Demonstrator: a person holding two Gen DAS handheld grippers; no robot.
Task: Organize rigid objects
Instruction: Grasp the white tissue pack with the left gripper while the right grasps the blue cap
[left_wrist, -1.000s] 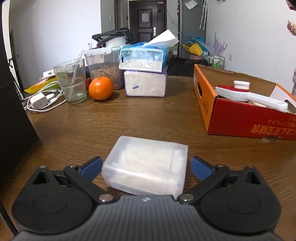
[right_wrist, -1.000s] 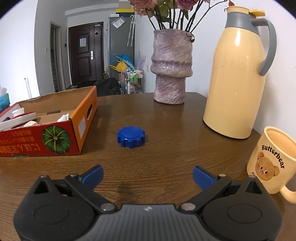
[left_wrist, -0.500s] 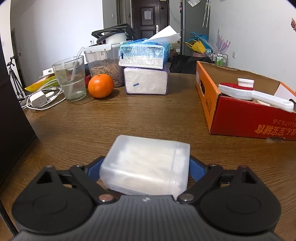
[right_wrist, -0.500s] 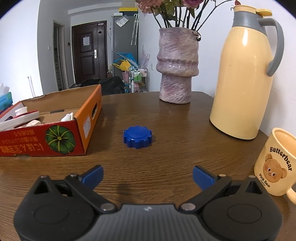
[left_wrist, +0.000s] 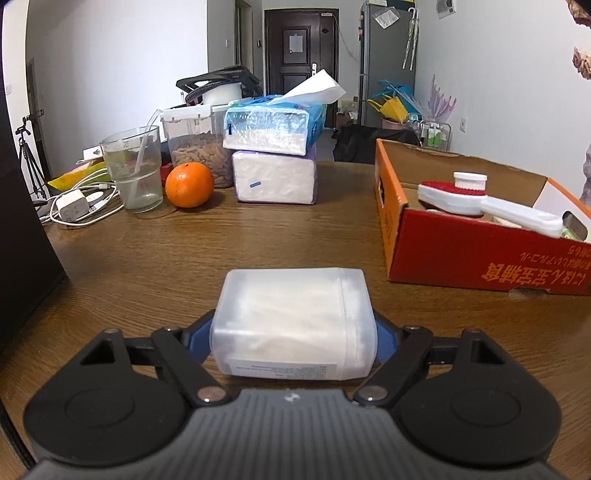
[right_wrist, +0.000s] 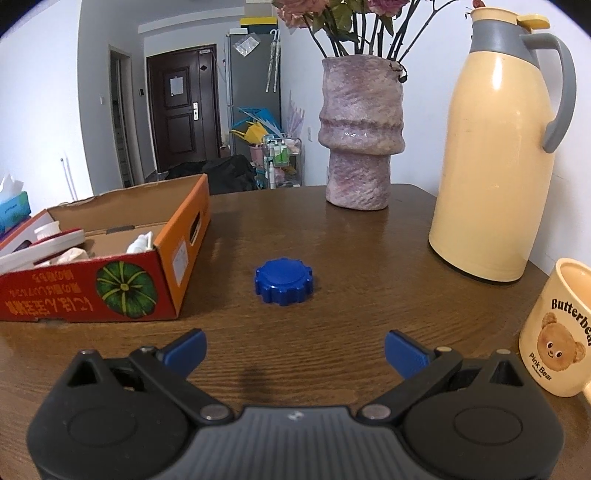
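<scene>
My left gripper (left_wrist: 293, 338) is shut on a frosted white plastic box (left_wrist: 293, 317) and holds it just above the wooden table. The orange and red cardboard box (left_wrist: 443, 254) stands ahead to the right, with a red and white brush (left_wrist: 476, 201) inside. In the right wrist view my right gripper (right_wrist: 293, 350) is open and empty. A blue ridged cap (right_wrist: 283, 280) lies on the table a short way ahead of it. The cardboard box (right_wrist: 122, 295) shows at the left there.
Ahead of the left gripper stand stacked tissue packs (left_wrist: 275, 162), an orange (left_wrist: 189, 184), a glass of water (left_wrist: 133, 170), a container of nuts (left_wrist: 195, 147) and a charger with cables (left_wrist: 72, 206). On the right side stand a purple vase (right_wrist: 360, 133), a yellow thermos (right_wrist: 495, 147) and a bear mug (right_wrist: 557, 328).
My left gripper closed on the frosted white box and lifted it slightly. My right gripper moved a little closer to the blue cap and stayed open.
</scene>
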